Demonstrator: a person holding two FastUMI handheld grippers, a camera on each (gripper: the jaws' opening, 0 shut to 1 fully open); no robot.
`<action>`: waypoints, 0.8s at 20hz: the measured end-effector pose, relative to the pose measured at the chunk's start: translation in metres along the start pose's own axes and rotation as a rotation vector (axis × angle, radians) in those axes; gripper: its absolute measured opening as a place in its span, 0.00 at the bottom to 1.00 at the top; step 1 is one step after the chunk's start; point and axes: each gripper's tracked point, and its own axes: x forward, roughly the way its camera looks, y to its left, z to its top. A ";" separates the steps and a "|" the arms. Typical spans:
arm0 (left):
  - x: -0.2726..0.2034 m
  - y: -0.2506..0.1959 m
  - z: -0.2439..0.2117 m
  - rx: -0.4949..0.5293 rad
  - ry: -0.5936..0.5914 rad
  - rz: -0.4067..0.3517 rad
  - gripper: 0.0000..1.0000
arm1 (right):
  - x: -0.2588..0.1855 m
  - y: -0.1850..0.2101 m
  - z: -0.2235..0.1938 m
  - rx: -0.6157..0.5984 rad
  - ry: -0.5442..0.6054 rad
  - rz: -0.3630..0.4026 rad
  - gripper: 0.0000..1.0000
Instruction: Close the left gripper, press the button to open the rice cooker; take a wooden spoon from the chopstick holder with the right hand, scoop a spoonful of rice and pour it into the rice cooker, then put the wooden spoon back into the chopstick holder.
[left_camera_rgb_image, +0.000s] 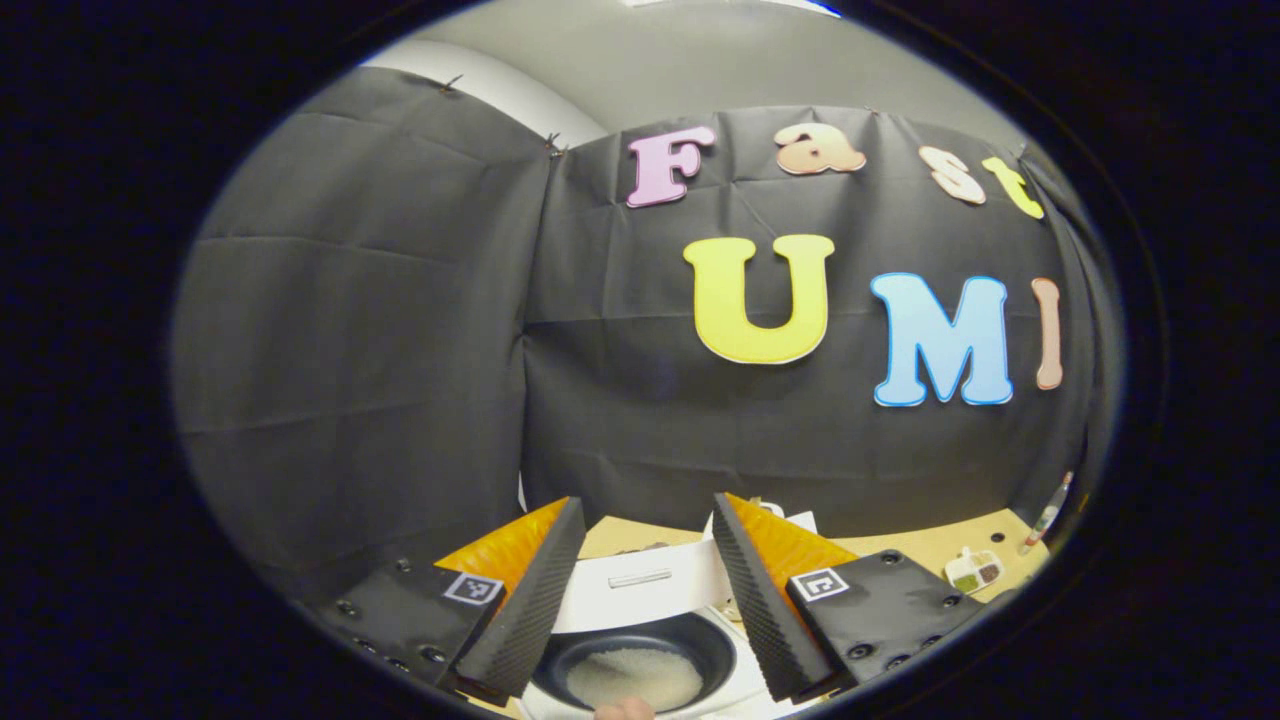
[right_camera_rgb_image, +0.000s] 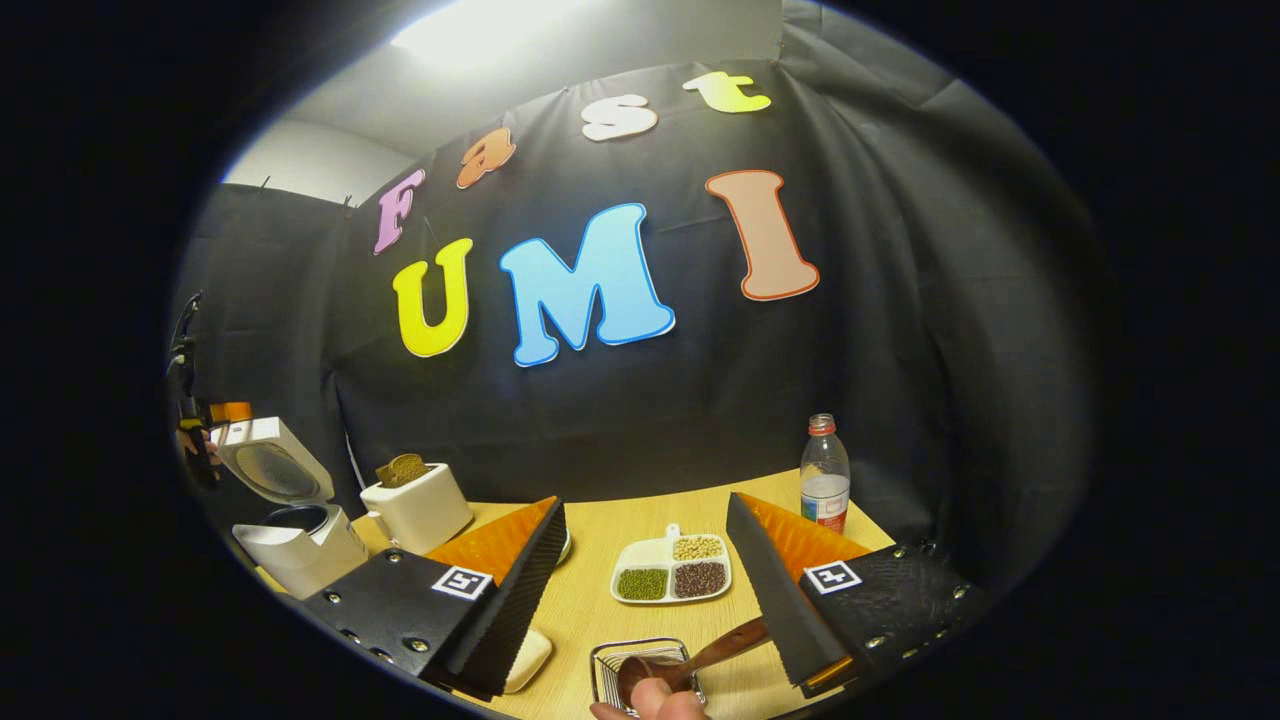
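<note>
The rice cooker (left_camera_rgb_image: 640, 640) stands open at six o'clock in the left gripper view, its white lid (left_camera_rgb_image: 640, 590) tipped back and a heap of white rice (left_camera_rgb_image: 635, 678) lying in the dark round inner pot. In the right gripper view the same cooker (right_camera_rgb_image: 300, 545) sits at about eight o'clock with the lid raised. Near it stands a white toaster (right_camera_rgb_image: 418, 508) with a brown slice sticking out of its top slot. A white divided dish (right_camera_rgb_image: 672, 570) near the centre holds pale beans, green beans and dark reddish grains in separate sections. A clear plastic bottle (right_camera_rgb_image: 825, 475) with a red cap stands upright at four o'clock. At six o'clock a wire chopstick holder (right_camera_rgb_image: 640, 672) rests on the wooden table (right_camera_rgb_image: 590, 600), with the wooden spoon (right_camera_rgb_image: 690, 655), smooth and dark brown, leaning in it; its handle runs toward the right finger.

The left gripper (left_camera_rgb_image: 640, 600) is spread wide over the open cooker, holding nothing, its ridged pads apart. The right gripper (right_camera_rgb_image: 650, 590) is spread too; whether it touches the spoon's handle I cannot tell.
</note>
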 end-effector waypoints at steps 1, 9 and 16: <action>-0.007 -0.003 -0.009 0.006 -0.003 0.000 0.89 | -0.003 0.002 -0.001 -0.001 0.004 0.004 0.98; -0.057 -0.026 -0.092 0.012 0.000 0.015 0.89 | -0.010 0.010 -0.009 0.020 0.017 0.028 0.98; -0.066 -0.030 -0.123 0.025 -0.026 0.048 0.94 | -0.014 0.009 -0.014 0.012 0.024 0.016 0.98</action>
